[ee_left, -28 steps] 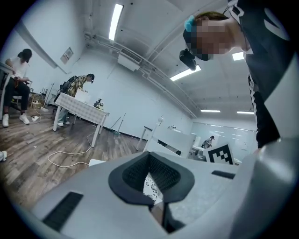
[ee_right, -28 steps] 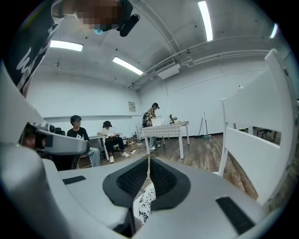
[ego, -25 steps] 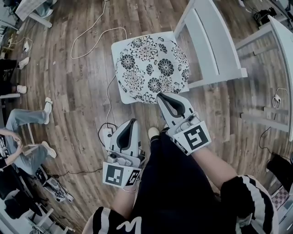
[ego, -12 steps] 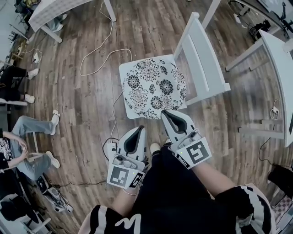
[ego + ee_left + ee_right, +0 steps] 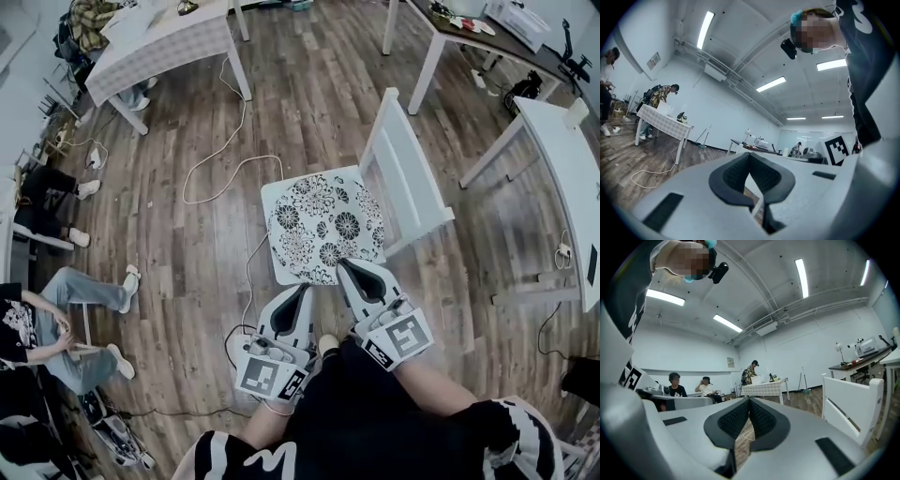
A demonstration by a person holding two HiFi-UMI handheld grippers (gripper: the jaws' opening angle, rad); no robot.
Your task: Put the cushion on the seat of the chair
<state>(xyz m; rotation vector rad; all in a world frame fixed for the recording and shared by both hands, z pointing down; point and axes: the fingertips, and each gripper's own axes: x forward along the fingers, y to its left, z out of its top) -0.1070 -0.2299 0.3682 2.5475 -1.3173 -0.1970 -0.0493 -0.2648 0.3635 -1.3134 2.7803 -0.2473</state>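
Listing items at the white chair

One chair (image 5: 412, 178) is recorded. One floral cushion (image 5: 323, 228) is laid on its seat. Two grippers are held just short of that seat: left gripper (image 5: 304, 290) and right gripper (image 5: 344, 266), both clenched on nothing.

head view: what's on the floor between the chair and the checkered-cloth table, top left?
Only a white cable, looping over the wood floor from beside the table leg toward the chair. It shows in the head view.
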